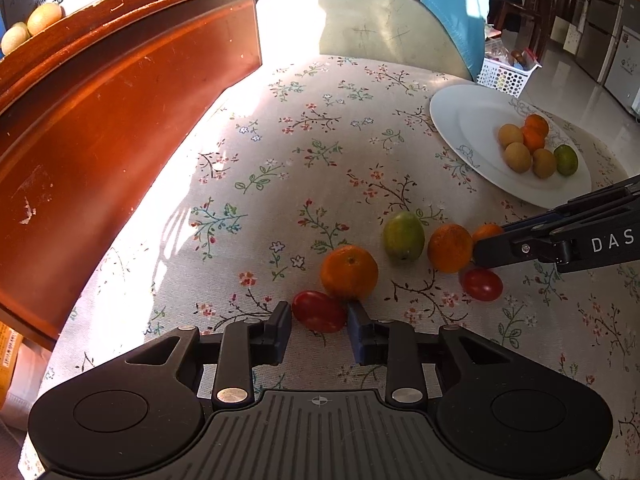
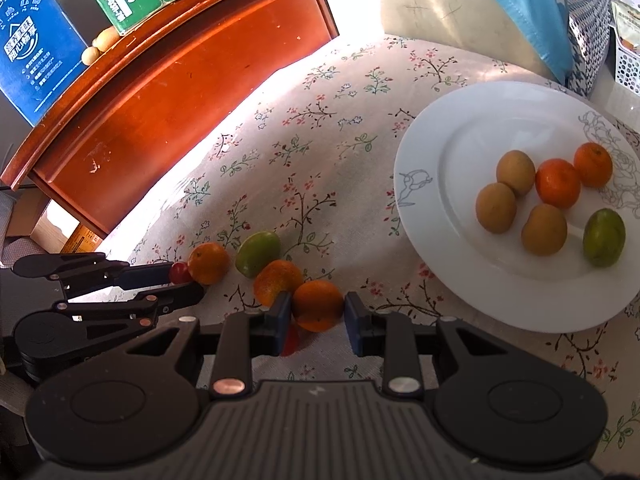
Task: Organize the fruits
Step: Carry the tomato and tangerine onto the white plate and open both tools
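My left gripper [image 1: 319,322] is open, its fingers on either side of a red tomato [image 1: 319,311] on the floral cloth, touching or nearly so. An orange [image 1: 349,273] lies just beyond it. My right gripper [image 2: 314,312] is open around a small orange [image 2: 318,304], pads close to its sides. A second tomato [image 1: 482,284] lies under the right gripper. A green fruit [image 1: 403,236] and another orange [image 1: 450,248] lie between. The white plate [image 2: 440,216] holds several fruits: brown ones, oranges and a green one.
A red-brown wooden cabinet [image 1: 120,120] stands at the left with boxes and two yellow fruits [image 1: 30,26] on top. A chair with blue cloth [image 1: 452,12] stands behind the table. A white basket [image 1: 504,74] sits beyond the plate.
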`<action>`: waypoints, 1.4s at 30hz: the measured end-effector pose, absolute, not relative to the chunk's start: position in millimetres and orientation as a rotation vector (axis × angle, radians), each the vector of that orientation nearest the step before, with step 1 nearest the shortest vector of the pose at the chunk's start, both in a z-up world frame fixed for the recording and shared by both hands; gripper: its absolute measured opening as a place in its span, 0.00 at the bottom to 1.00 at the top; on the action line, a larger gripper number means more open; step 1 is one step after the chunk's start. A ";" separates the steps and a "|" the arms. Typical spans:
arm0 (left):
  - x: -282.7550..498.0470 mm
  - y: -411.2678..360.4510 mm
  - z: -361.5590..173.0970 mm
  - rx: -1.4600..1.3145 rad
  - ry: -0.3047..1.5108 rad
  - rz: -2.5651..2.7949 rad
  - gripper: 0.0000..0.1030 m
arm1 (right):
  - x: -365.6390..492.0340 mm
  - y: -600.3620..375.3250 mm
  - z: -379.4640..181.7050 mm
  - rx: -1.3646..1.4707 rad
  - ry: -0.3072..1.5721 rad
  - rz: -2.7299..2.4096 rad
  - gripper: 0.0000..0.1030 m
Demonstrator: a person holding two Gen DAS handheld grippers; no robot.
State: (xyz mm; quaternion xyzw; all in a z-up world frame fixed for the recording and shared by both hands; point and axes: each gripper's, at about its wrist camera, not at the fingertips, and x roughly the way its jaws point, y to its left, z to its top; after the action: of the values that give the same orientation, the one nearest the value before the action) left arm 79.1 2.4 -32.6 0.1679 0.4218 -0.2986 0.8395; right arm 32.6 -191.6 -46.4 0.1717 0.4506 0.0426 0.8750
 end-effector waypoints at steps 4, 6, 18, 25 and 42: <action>76.6 0.0 -31.3 0.358 0.881 -0.629 0.24 | 31.6 -191.3 -45.3 0.356 0.940 0.087 0.28; 75.5 0.1 -29.0 0.358 0.876 -0.619 0.24 | 30.9 -192.4 -44.1 0.360 0.936 0.083 0.28; 73.2 -17.2 9.8 0.264 0.799 -0.643 0.24 | 27.7 -222.0 -5.9 0.435 0.800 0.036 0.28; 75.1 -52.0 21.6 0.205 0.769 -0.687 0.24 | 22.0 -257.0 12.5 0.503 0.723 -0.053 0.28; 82.2 -133.0 2.4 0.167 0.818 -0.732 0.24 | 2.4 -321.9 1.5 0.679 0.724 -0.323 0.28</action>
State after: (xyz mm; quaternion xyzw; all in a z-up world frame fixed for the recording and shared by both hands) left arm 82.2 -133.0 2.4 0.0793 0.3882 -0.3476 0.8498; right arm 2.4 -321.9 1.5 0.3245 0.3456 -0.1544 0.8669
